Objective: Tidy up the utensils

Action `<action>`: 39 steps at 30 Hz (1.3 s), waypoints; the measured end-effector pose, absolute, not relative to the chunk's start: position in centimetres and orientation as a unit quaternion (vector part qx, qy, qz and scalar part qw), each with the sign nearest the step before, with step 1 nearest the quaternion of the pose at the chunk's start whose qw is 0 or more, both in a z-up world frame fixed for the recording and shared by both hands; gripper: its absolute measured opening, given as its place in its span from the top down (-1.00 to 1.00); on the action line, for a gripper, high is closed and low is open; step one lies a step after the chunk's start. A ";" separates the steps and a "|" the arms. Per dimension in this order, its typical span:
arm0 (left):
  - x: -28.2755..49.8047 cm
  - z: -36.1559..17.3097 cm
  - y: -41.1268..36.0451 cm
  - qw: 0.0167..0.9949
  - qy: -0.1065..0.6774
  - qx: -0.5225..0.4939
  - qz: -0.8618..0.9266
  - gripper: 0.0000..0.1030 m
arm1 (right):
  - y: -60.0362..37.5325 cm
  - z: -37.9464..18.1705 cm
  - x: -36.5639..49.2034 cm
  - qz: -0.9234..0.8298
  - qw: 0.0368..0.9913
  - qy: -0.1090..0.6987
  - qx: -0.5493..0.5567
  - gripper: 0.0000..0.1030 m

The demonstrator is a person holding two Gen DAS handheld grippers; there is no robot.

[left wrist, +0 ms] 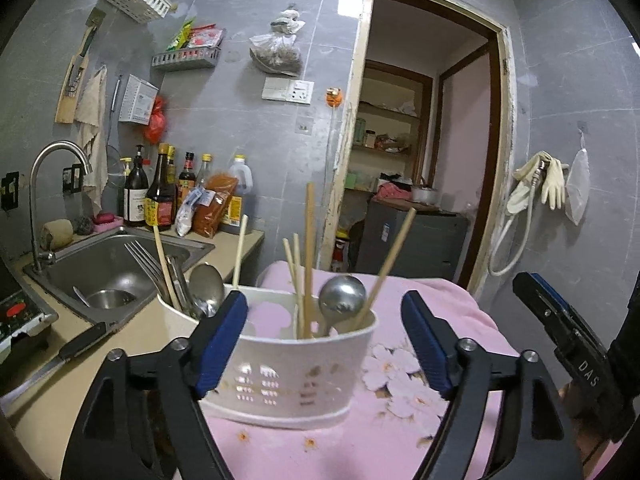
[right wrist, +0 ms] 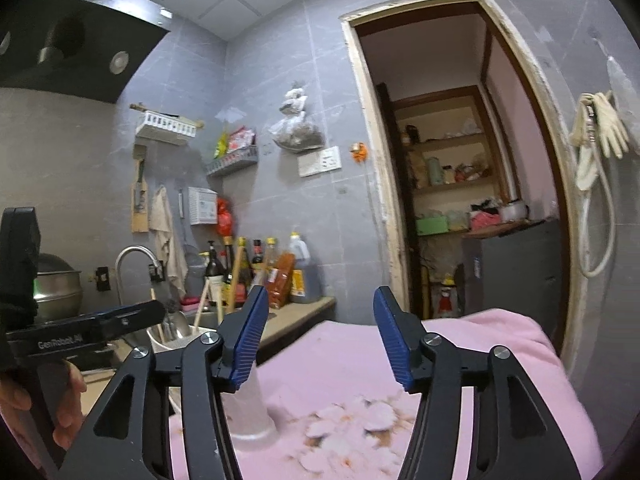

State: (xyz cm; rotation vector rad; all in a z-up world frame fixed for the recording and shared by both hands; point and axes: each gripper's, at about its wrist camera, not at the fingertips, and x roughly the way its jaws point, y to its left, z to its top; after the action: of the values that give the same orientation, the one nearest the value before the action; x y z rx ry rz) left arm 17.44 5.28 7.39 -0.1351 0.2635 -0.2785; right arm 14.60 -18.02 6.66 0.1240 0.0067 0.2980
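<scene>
A white plastic utensil holder stands on a pink flowered cloth. Its right compartment holds several wooden chopsticks and a steel ladle. Its left compartment holds a fork, spoons and more chopsticks. My left gripper is open and empty, its jaws on either side of the holder. My right gripper is open and empty above the cloth, right of the holder. It shows at the right edge of the left wrist view.
A steel sink with a tap lies to the left. A knife lies on the counter in front of it. Sauce bottles stand behind the sink. A doorway opens ahead. A clear cup stands on the cloth.
</scene>
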 end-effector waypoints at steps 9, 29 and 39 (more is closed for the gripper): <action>15.1 6.7 4.1 0.974 0.150 -0.070 -0.157 -0.87 | -21.3 6.6 11.1 0.118 0.990 0.036 0.066 -0.65; 8.2 4.1 3.3 0.976 0.158 -0.044 -0.144 -0.97 | -22.8 4.5 3.3 0.021 0.993 0.104 0.047 -1.00; 5.5 2.6 3.0 0.983 0.142 -0.022 -0.114 -0.97 | -21.8 3.8 0.6 -0.014 0.995 0.092 0.022 -1.00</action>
State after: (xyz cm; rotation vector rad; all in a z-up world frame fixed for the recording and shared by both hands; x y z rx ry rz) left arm 5.45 2.95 2.65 -0.0444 0.2862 -0.2287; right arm 0.60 -21.75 3.82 0.0434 0.1840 -0.0277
